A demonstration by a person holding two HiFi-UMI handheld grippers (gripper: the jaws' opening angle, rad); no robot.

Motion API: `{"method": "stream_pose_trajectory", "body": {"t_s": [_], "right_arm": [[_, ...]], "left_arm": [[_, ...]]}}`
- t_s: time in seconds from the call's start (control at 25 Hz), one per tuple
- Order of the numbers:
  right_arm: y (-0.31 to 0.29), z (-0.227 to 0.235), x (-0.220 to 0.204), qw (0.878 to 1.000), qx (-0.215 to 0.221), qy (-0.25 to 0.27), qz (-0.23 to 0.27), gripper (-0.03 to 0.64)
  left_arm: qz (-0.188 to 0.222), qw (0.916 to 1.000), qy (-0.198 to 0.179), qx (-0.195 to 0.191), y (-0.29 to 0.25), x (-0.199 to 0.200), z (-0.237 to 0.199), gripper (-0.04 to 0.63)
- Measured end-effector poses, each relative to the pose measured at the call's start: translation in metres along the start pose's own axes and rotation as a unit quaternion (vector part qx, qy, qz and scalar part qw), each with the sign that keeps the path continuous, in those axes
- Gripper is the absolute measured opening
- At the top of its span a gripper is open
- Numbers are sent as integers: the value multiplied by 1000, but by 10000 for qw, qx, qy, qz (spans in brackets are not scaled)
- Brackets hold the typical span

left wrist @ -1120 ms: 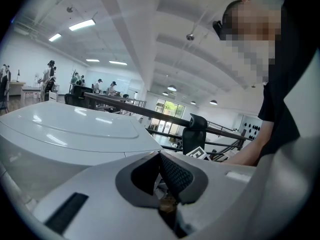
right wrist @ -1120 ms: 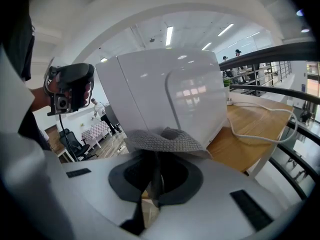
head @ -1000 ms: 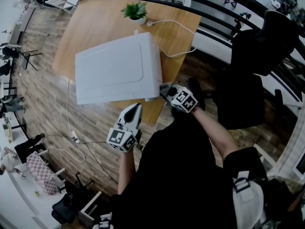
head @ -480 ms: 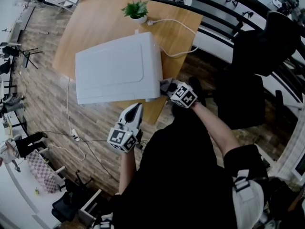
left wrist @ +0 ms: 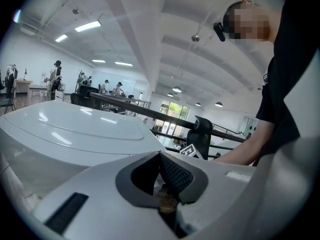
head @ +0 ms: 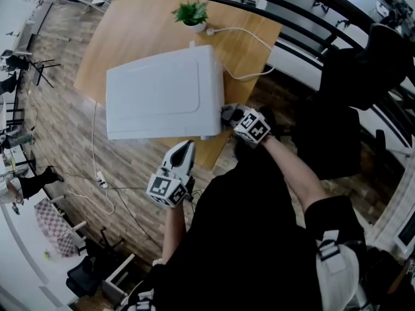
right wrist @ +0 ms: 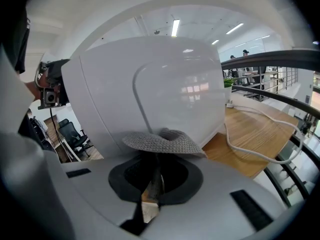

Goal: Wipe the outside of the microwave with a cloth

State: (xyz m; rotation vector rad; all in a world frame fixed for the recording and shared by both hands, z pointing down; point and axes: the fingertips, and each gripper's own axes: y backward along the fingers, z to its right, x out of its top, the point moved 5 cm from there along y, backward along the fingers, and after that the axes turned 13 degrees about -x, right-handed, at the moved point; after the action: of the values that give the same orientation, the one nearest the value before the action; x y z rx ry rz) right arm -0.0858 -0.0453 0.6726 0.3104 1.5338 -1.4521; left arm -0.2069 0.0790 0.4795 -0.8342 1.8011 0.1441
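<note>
A white microwave (head: 162,96) stands on a wooden table (head: 139,34). My right gripper (head: 228,116) is shut on a grey knitted cloth (right wrist: 162,140), and the cloth presses against the microwave's (right wrist: 150,89) near right side, close to its front corner. The cloth (head: 226,113) shows as a small grey patch at that corner in the head view. My left gripper (head: 183,151) hangs shut and empty just off the table's near edge, below the microwave (left wrist: 75,134), pointing up toward it.
A potted plant (head: 193,14) stands at the table's far side. A white cable (head: 249,41) runs across the tabletop to the microwave's back. A dark railing (head: 305,15) and black chairs (head: 337,118) lie to the right. More cables (head: 104,186) trail on the wooden floor at left.
My right gripper with the cloth has slid a little farther along the microwave's right side, away from me. The left gripper has held its place.
</note>
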Motion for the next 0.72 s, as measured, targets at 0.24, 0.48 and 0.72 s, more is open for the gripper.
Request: {"method": "stream_pose_trajectory", "body": {"t_s": [0.24, 0.48, 0.72], "right_arm": [[-8, 13, -1, 9996, -92, -214, 139, 16], [-12, 21, 6, 9998, -111, -149, 69, 15], [-21, 35, 15, 9995, -237, -39, 200, 16]], "left_arm": [[41, 10000, -20, 46, -1, 3, -4, 0], [18, 10000, -13, 92, -2, 5, -5, 0], [22, 9999, 45, 96, -3, 5, -8, 0]]}}
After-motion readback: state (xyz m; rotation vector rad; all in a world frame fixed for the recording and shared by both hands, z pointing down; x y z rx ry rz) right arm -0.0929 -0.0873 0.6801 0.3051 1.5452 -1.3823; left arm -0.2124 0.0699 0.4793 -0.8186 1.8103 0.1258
